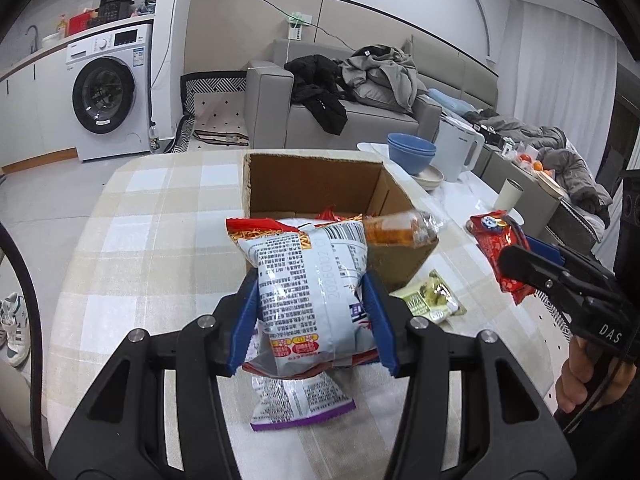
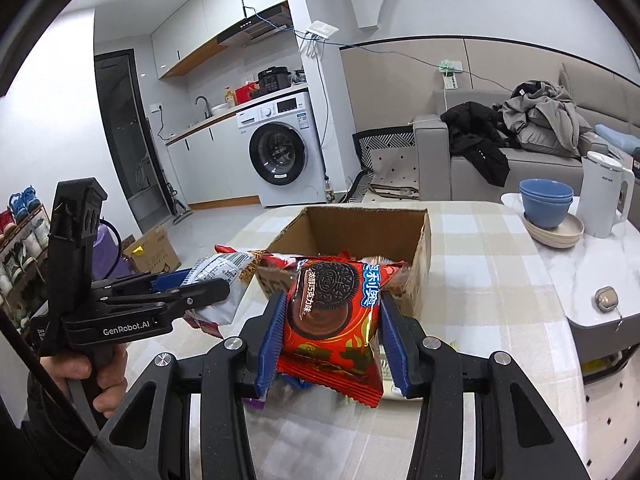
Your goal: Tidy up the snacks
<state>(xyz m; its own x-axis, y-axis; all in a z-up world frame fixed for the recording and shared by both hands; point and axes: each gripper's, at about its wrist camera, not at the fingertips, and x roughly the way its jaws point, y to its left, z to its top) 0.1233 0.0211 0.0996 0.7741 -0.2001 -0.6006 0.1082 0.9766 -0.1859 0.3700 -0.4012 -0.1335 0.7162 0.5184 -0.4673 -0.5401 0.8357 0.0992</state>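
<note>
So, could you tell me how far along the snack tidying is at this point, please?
Done: the cardboard box already holds a bottle and some red packets.

In hand: the left gripper clamps a white noodle bag, and the right gripper clamps a red Oreo pack, both near the box.

Left: a green packet and a purple-edged bag lie on the table.

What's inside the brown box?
In the cardboard box lies a red snack packet. An orange bottle rests tilted over its near rim. The bag in the left gripper hides the box's near floor, so more may lie there.
</note>
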